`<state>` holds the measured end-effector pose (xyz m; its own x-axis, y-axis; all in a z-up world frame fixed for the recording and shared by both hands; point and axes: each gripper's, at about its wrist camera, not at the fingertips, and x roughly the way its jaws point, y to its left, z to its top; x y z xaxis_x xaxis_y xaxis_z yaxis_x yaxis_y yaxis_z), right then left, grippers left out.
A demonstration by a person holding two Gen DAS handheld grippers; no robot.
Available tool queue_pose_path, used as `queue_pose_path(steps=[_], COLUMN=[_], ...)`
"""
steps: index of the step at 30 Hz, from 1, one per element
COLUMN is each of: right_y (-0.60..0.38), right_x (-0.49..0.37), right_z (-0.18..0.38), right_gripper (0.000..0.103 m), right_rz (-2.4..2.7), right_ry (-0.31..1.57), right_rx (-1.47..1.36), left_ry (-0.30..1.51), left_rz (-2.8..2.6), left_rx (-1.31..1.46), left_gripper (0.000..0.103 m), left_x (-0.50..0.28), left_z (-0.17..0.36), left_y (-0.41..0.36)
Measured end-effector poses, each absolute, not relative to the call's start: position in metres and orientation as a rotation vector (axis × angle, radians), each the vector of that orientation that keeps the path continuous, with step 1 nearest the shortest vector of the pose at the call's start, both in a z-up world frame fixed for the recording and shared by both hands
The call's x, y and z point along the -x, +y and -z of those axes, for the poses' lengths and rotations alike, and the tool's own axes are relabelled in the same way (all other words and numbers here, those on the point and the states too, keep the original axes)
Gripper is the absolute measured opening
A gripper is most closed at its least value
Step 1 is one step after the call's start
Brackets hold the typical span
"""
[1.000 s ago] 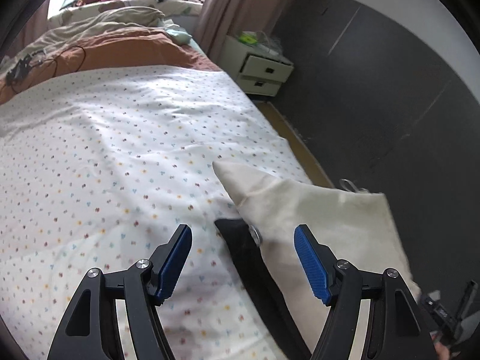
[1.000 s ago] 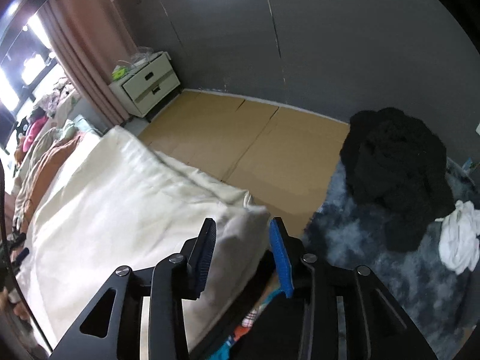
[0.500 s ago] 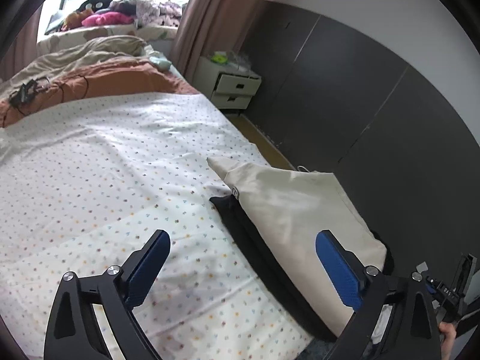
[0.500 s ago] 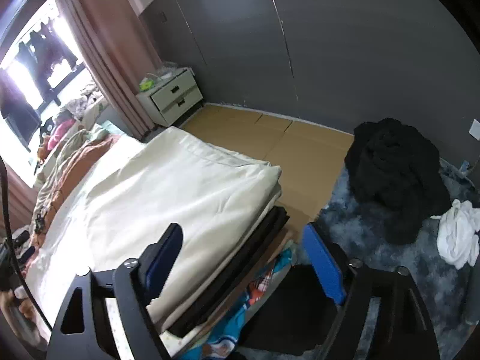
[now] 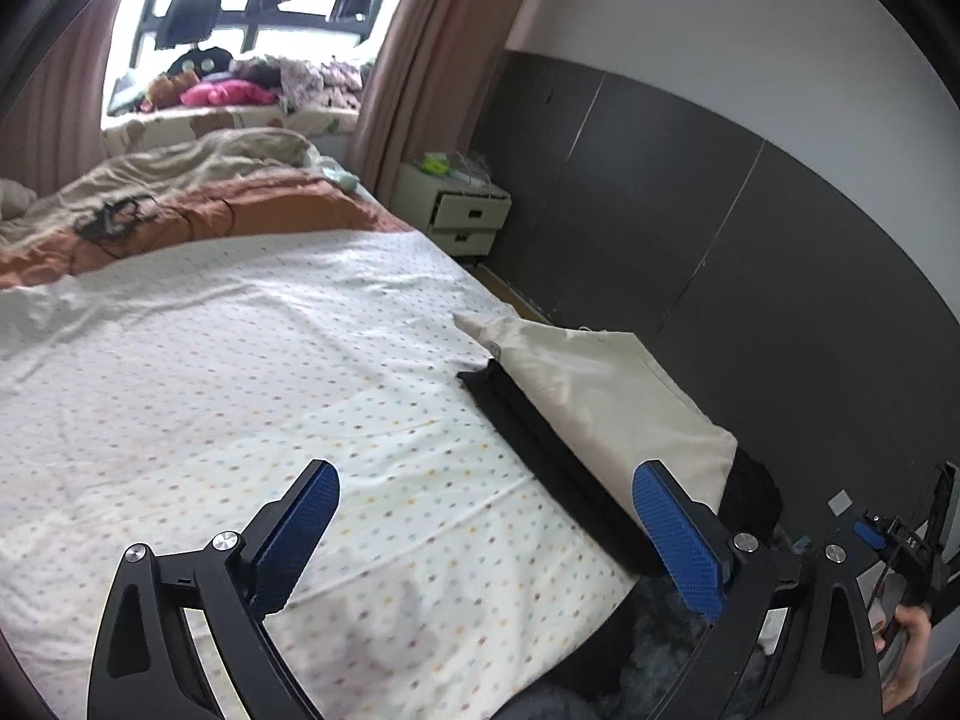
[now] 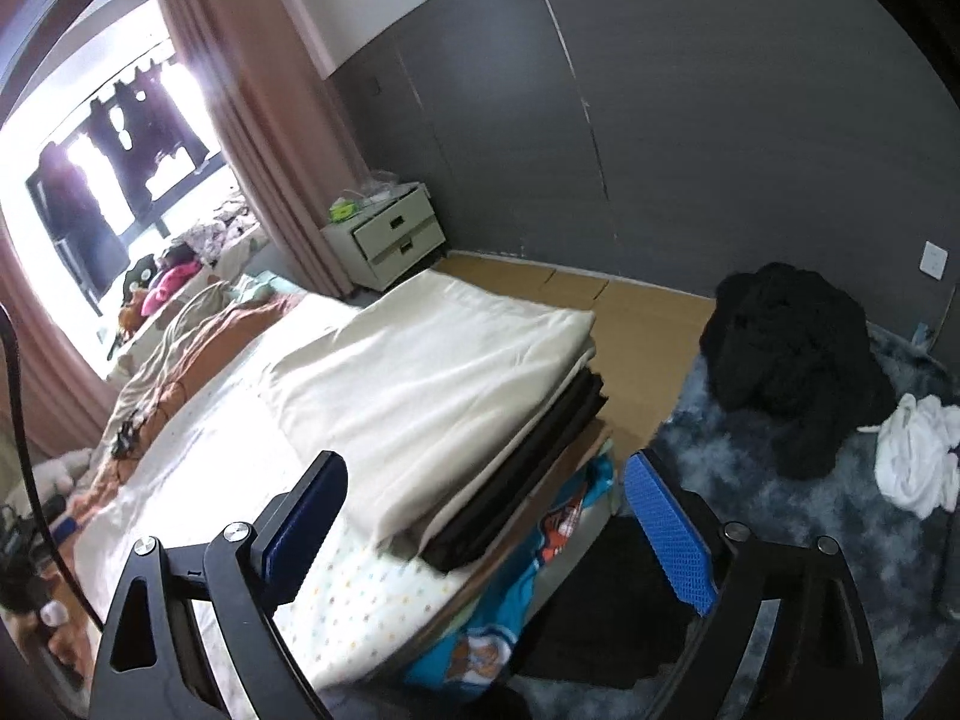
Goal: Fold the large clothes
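A folded cream garment (image 5: pixel 600 384) (image 6: pixel 432 378) lies on top of a folded black one (image 5: pixel 540 444) (image 6: pixel 528 468), stacked at the corner of the bed. My left gripper (image 5: pixel 483 510) is open, raised above the dotted sheet, with nothing between its fingers. My right gripper (image 6: pixel 486 510) hovers over the stack's near corner; its jaws are opening wide and the pads touch nothing. In the left wrist view a hand (image 5: pixel 906 660) holds the other gripper at the lower right.
The bed has a dotted sheet (image 5: pixel 240 372) and an orange and beige quilt (image 5: pixel 180 204) at its head. A white nightstand (image 6: pixel 390 234) stands by the curtain. On the grey rug (image 6: pixel 750 480) lie a black clothes heap (image 6: pixel 792 354) and a white garment (image 6: pixel 912 456). Cardboard (image 6: pixel 630 324) covers the floor.
Both grippers opened wide, let go of the cream garment and pulled back and up from the stack, which now sits farther off in both views.
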<state>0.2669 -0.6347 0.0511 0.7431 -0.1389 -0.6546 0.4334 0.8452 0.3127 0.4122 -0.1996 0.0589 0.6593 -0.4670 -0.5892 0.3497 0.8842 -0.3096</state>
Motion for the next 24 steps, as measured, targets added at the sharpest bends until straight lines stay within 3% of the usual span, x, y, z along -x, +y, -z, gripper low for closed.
queue_pose_path(steps=[10,24], right_y=[-0.572,-0.509], right_x=[-0.198,-0.134], right_z=[-0.077,-0.091], right_gripper=[0.093,0.093], right_rz=[0.290,0.203], right_ry=[0.593,0.526], right_rx=[-0.423,-0.301], left_ry=[0.559,0.420], left_rz=[0.429,0.341], left_rx=[0.129,0.092], left_gripper=[0.102,0.102], left_x=[-0.308,-0.180], left_z=[-0.090,-0.093], left_y=[-0.140,-0.081])
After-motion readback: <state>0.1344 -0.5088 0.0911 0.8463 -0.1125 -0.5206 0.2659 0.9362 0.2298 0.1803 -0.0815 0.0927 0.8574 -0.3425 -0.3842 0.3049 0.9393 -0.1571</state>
